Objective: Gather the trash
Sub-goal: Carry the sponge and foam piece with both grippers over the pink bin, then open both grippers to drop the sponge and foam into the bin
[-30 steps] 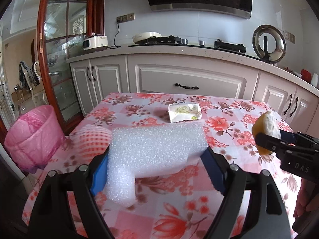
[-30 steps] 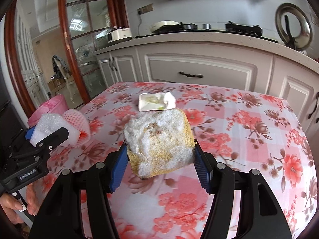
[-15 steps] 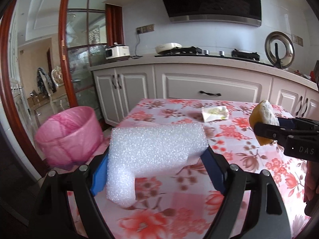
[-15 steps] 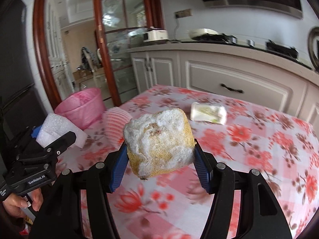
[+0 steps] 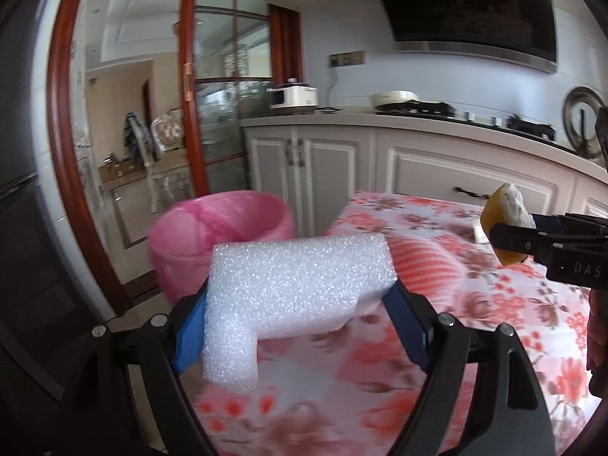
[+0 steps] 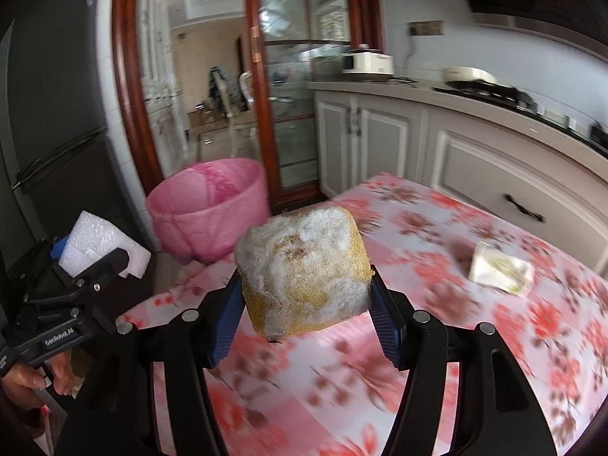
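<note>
My left gripper (image 5: 300,326) is shut on a white L-shaped foam block (image 5: 292,300), held over the table's left end. Just beyond it stands a pink-lined trash bin (image 5: 212,235) on the floor. My right gripper (image 6: 304,315) is shut on a worn yellow scouring sponge (image 6: 304,269) with a matted grey top, above the table. The same bin (image 6: 209,212) lies ahead and to the left in the right wrist view. The left gripper (image 6: 87,262) with its foam (image 6: 95,243) shows at the left there, and the right gripper's sponge (image 5: 507,220) shows at the right edge of the left wrist view.
A floral pink tablecloth (image 6: 437,342) covers the table. A crumpled white wrapper (image 6: 499,268) lies on it at the right, and a striped pink foam net (image 5: 429,262) near the bin side. White kitchen cabinets (image 5: 418,167) run behind, a wood-framed glass door (image 6: 262,87) stands past the bin, a dark fridge (image 6: 49,114) at left.
Both grippers have swung left with their loads, turning from the table's middle toward the bin, which now sits nearer the centre of each view. Both grips are unchanged.
</note>
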Demonstrator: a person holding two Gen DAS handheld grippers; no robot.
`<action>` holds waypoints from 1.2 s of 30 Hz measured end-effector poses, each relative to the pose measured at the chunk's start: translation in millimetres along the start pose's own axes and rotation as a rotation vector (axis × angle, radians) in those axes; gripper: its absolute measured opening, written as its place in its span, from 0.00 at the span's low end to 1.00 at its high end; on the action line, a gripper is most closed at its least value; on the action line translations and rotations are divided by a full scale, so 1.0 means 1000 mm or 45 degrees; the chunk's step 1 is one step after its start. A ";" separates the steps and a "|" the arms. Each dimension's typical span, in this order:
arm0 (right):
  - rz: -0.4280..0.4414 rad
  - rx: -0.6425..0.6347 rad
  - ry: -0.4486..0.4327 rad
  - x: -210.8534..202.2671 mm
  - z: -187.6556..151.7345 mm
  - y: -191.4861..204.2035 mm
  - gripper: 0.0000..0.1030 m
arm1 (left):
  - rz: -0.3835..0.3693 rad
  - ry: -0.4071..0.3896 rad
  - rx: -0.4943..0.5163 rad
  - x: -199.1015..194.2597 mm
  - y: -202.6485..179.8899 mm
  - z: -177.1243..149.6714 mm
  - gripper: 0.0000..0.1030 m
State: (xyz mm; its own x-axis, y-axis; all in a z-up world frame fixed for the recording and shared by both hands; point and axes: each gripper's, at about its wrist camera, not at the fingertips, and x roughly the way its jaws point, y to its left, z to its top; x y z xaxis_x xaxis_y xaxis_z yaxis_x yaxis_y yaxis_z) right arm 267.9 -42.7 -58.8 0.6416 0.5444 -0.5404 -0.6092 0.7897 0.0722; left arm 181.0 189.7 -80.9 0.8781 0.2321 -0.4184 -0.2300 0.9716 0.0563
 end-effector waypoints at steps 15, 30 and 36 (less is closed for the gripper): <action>0.199 -0.114 0.036 0.115 0.082 0.059 0.58 | 0.156 -0.020 -0.059 0.057 0.100 0.044 0.78; 0.293 -0.123 0.037 0.187 0.121 0.067 0.58 | 0.132 0.040 -0.036 0.158 0.153 0.075 0.78; 0.305 -0.108 0.045 0.206 0.126 0.061 0.59 | 0.088 0.098 -0.065 0.188 0.164 0.067 0.86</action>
State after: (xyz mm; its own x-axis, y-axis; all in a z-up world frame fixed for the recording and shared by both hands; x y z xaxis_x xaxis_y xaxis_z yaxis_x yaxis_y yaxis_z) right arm 421.8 153.7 -59.9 0.4587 0.7017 -0.5452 -0.7795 0.6123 0.1321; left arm 336.9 395.6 -89.8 0.8251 0.2919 -0.4837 -0.3114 0.9494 0.0418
